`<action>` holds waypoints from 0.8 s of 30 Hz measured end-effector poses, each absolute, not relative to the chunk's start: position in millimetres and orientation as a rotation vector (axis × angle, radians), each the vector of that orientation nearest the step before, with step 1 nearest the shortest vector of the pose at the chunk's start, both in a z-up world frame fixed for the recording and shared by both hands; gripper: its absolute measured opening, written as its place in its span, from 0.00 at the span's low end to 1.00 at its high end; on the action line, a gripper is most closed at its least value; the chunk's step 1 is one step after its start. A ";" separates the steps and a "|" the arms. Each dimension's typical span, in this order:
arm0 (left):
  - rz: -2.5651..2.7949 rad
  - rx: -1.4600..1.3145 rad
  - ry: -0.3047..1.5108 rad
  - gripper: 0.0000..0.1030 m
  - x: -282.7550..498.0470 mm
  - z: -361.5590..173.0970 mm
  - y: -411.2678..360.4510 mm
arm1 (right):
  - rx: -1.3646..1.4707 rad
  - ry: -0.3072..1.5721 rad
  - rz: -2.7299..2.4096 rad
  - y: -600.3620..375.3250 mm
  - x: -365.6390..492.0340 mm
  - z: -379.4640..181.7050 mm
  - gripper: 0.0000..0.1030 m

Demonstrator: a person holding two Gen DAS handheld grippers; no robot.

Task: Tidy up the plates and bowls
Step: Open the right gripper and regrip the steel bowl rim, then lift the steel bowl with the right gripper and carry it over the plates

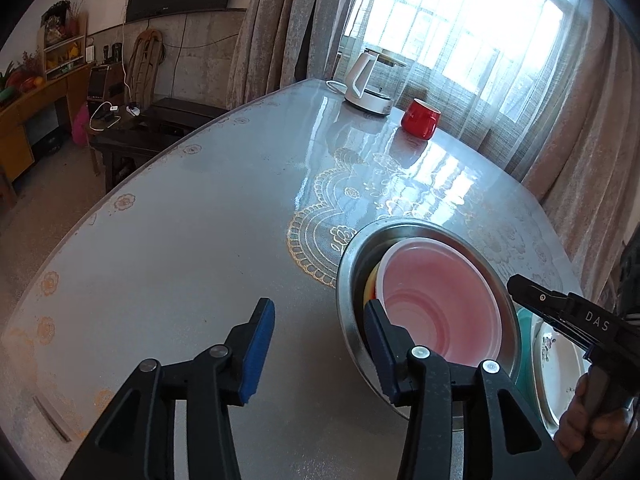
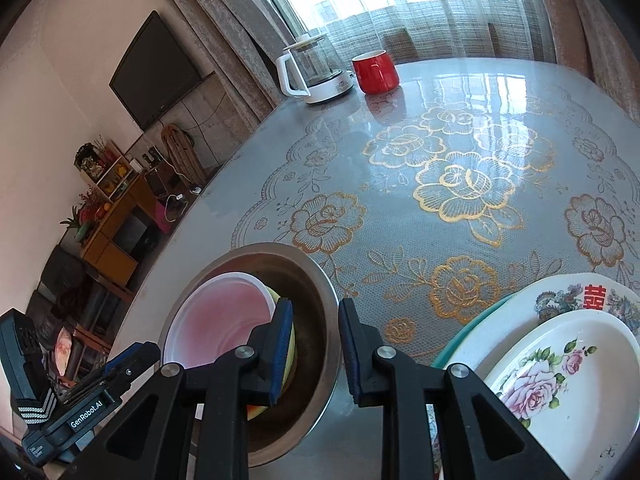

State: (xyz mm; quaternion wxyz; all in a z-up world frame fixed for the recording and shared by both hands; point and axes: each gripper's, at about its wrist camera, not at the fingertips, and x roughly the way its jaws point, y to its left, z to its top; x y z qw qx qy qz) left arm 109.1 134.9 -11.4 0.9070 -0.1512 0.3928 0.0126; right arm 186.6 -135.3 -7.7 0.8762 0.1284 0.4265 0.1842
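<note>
The desk (image 2: pixel 480 128), under a glossy grey cloth with gold flowers, fills both views. On its near part sits a metal basin (image 1: pixel 348 280), and inside it lies a pink bowl (image 1: pixel 440 300) with a white rim, resting on a yellow bowl (image 2: pixel 289 344) of which only an edge shows. Just beside the basin, toward the right hand, stands a stack of plates: a rose plate (image 2: pixel 568 368) on top, a plate with a red character (image 2: pixel 576 292) beneath it, and a green plate (image 2: pixel 464 340) at the bottom, only its rim showing. At the far end of the desk a white kettle (image 2: pixel 312 72) and a red mug (image 2: pixel 376 70) stand near each other by the curtain.

The left tool (image 1: pixel 320 354) is open and holds nothing; one finger is over the bare cloth, the other over the basin's near rim. The right tool (image 2: pixel 316 352) stands with a narrow gap and nothing between its pads, one finger in front of the basin and the other over the cloth between basin and plates.
</note>
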 end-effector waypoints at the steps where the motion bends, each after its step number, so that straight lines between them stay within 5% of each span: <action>1: 0.023 -0.321 0.808 0.46 109.3 -11.0 136.4 | 0.273 0.893 0.380 -136.8 187.1 -8.7 0.23; 9: -0.007 -0.340 0.844 0.44 115.0 -17.0 136.5 | 0.294 0.914 0.363 -142.8 189.9 -15.2 0.23; 16: -0.044 -0.346 0.809 0.29 119.7 -16.0 139.5 | 0.259 0.922 0.402 -134.0 187.6 -15.4 0.23; 24: -0.046 -0.319 0.805 0.28 130.0 -20.6 136.8 | 0.223 0.968 0.397 -127.6 192.4 -29.9 0.23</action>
